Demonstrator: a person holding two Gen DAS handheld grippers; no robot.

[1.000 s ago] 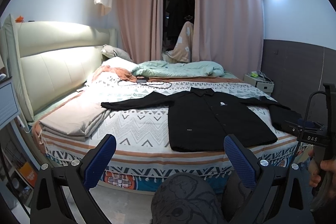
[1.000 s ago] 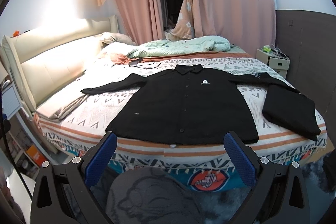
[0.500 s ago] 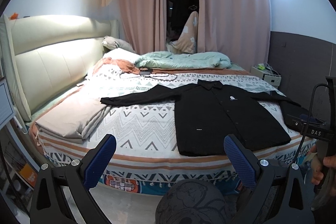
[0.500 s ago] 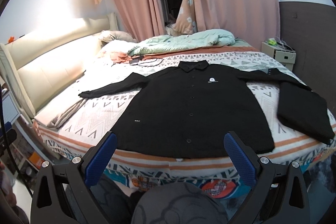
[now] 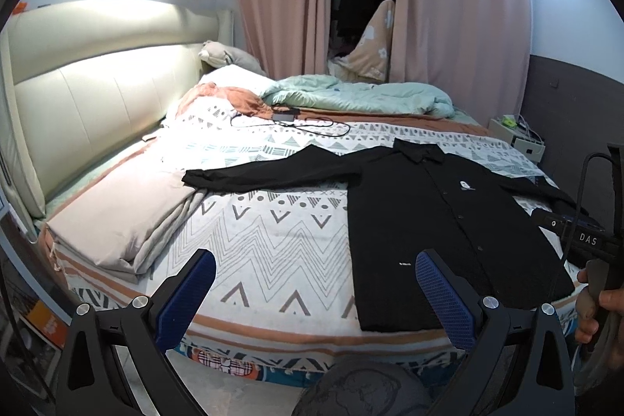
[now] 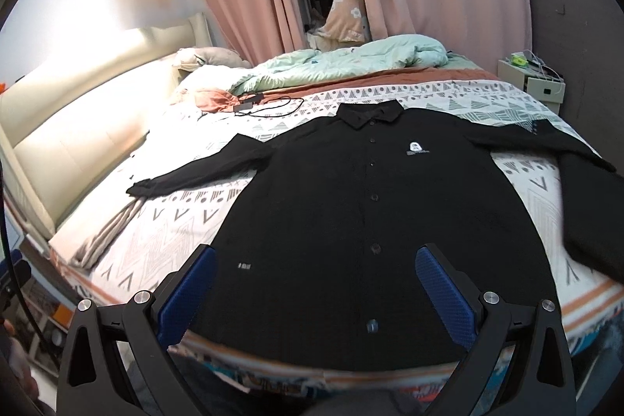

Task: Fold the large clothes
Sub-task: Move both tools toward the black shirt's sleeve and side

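Observation:
A black long-sleeved button shirt (image 6: 351,205) lies spread flat, front up, on the patterned bed cover (image 6: 163,229), collar toward the far side and both sleeves stretched out. It also shows in the left wrist view (image 5: 433,221), right of centre. My right gripper (image 6: 316,283) is open and empty, hovering over the shirt's near hem. My left gripper (image 5: 316,287) is open and empty above the bed's near edge, left of the shirt. The right hand tool (image 5: 585,240) shows at the right edge of the left wrist view.
A folded beige sheet (image 5: 128,217) lies at the bed's left. A mint duvet (image 6: 351,61), pillows and a black charger cable (image 5: 296,121) sit at the far side. A second black garment (image 6: 585,197) lies at the right. A white nightstand (image 6: 534,80) stands beyond.
Both grippers have moved forward toward the bed. The right one now hangs over the shirt's hem. Both stayed open and the shirt has not moved.

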